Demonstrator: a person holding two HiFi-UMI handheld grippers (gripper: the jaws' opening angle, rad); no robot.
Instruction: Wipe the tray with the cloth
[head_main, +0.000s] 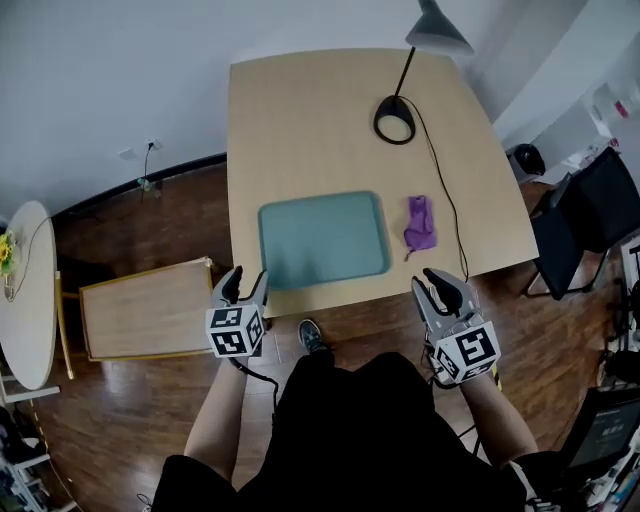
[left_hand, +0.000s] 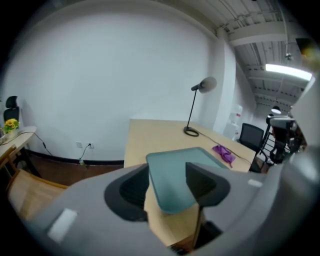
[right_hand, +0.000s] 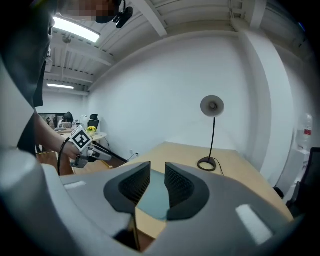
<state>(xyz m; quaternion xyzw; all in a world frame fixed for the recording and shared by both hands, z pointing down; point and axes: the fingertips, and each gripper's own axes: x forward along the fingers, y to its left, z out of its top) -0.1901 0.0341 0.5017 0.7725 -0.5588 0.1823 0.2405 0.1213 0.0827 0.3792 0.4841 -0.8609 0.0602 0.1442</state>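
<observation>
In the head view the teal tray lies flat near the desk's front edge, with the purple cloth crumpled just beside its right side, apart from it – handy for the right hand, I judge. A black lamp stands farther back, well clear of both. The left tool and right tool hang off the desk's near edge, one at each front corner of the tray, touching nothing; wiping has not begun. The left gripper view looks between wide-open jaws with nothing in them: the tray shows through the gap, the cloth beyond to its right. That spread probably suits steadying the tray's rim. The right gripper view shows its jaws only a narrow gap apart and empty, a corner of the tray beyond – this tool would need to swing toward the cloth, which that view does not show.
</observation>
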